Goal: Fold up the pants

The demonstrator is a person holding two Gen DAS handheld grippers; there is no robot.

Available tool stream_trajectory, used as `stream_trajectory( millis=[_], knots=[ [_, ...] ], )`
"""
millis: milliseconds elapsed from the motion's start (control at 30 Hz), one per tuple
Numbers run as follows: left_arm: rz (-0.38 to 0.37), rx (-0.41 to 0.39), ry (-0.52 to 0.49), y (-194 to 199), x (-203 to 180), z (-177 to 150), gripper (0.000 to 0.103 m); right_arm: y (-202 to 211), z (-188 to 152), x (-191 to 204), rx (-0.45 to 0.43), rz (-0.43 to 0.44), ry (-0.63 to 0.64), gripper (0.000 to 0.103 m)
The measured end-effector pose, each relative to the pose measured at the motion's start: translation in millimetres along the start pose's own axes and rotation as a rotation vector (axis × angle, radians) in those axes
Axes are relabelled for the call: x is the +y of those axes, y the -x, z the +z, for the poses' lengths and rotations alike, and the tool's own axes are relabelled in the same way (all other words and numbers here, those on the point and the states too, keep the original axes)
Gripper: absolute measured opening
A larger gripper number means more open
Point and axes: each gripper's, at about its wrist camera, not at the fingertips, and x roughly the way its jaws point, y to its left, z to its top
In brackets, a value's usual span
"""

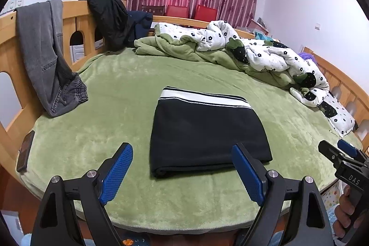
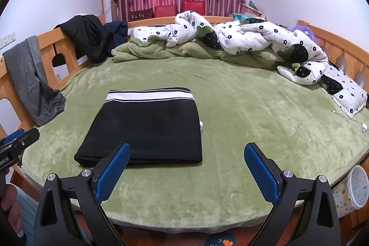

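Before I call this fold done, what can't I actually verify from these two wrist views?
- Pants: the layers underneath are hidden by the top fold, both views.
- Small white bit at the pants' right edge: too small to identify; not seen in the left view.
- Phone: left view only, edge-on and distorted by the fisheye.
- Floor under the bed: hidden by the mattress edge.
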Motion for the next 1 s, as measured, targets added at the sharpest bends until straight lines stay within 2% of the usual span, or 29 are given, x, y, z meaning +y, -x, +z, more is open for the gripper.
stream_trajectory(
  millis=[133, 367, 1000],
  knots=[
    [0.004, 0.009, 0.010, -0.8, 1.5, -0.7, 0.087, 7.3, -1.1, 8.1, -0.016, -0.011, 0.029, 0.098],
    [0.068, -0.011, -0.028, 1.0, -7.5, -4.3, 0.087, 10.8, -1.1, 9.6, -0.012, 0.001, 0.033, 0.098],
    [0.068, -0.019, -0.043, 2.5, -19.9, -7.3, 0.087, 14.6, 1.5, -4.7, -0.018, -0.007, 0.001, 0.098]
  ],
)
